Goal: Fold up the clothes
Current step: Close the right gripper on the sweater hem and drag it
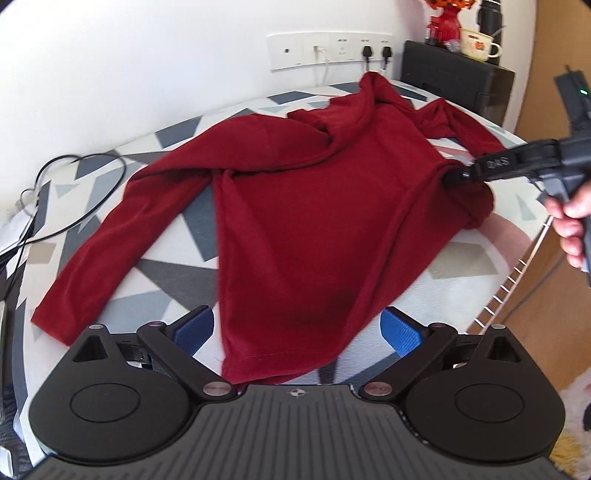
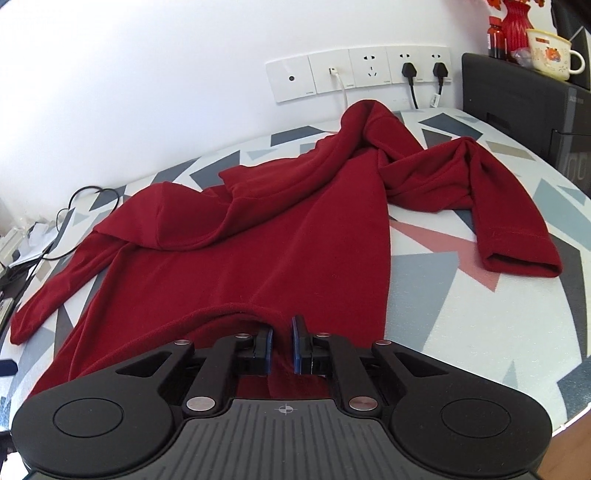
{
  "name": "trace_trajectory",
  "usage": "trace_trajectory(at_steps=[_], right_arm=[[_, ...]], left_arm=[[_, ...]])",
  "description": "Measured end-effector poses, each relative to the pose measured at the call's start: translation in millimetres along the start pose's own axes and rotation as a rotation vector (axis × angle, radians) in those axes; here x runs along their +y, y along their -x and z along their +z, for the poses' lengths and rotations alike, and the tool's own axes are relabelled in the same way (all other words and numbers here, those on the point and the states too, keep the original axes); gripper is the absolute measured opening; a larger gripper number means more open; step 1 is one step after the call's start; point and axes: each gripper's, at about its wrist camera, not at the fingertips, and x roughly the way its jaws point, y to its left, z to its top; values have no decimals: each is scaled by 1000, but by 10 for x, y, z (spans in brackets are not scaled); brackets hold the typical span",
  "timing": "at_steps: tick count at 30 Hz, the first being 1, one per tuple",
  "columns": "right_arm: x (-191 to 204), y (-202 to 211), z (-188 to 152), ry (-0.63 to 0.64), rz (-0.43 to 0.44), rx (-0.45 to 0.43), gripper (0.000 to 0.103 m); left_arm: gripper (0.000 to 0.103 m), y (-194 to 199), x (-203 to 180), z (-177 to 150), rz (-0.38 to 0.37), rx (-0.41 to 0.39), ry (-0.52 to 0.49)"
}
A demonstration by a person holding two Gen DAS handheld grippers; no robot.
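Where the white wall [image 2: 147,74] backs everything, I list first the table [image 2: 480,332], topped in grey, white and pink triangles. Next, the dark red long-sleeved top [image 2: 240,258], spread across that table: one sleeve trails toward the left edge, the other lies bunched at the far right with its cuff on the cloth, and the collar end is heaped near the wall. Black box [image 2: 517,110], far right corner, carrying a cream mug [image 2: 550,55] and red vase [image 2: 515,22]. Socket strip [image 2: 362,72] on the wall, two black plugs and one white lead in it. Black cable [image 1: 74,206] looped at the table's left end.

My left gripper [image 1: 297,328]: blue pads spread wide, the top's hem lying between them, neither pad pressing it. My right gripper [image 2: 282,345]: jaws drawn nearly together, pinching a fold of the top's edge; from the left wrist view it bites the garment's right side, a hand [image 1: 570,221] on its handle.
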Motion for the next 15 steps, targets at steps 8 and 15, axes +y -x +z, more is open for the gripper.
trace_trajectory(at_steps=[8,15], right_arm=[[-106,119,-30,-40,3,1,9],[-129,254,-80,-48,15,4,9]], left_arm=[[99,-104,222,-13,92,11,60],[99,-195,257,-51,122,55,47]])
